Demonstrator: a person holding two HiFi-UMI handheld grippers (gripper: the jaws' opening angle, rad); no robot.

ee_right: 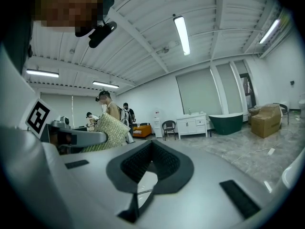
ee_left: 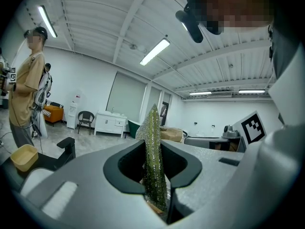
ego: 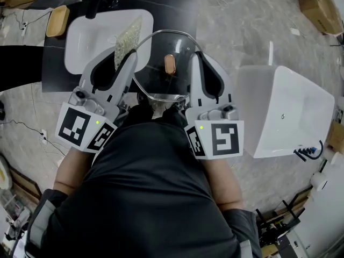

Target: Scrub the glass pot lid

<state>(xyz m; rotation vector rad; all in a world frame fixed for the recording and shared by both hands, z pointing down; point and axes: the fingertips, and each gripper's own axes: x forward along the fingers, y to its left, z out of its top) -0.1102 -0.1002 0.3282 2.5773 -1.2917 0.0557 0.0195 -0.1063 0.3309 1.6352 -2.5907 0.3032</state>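
Black shirt (ego: 156,198) of the person fills the bottom of the head view, and just above it the two marker cubes sit side by side. From them the left gripper (ego: 126,57) reaches toward the upper left with a greenish scrub pad (ego: 127,39) sticking out over the white sink (ego: 75,34) set in the dark desk (ego: 177,7). The right gripper (ego: 195,62) is clamped on the right rim of the glass lid (ego: 161,85), which is held up at frame centre between the two grippers, its brown knob (ego: 170,64) facing the camera. In the left gripper view the jaws are pressed onto the pad, seen edge-on and standing upright at centre; it looks soft and light. In the right gripper view the jaws are nearly together on a thin pale edge, which I judge to be the lid's rim, with the pad at centre left. The lid is probably stiff, fairly heavy, breakable and slippery when wet, so the rim hold wants to be firm, or the knob could serve.
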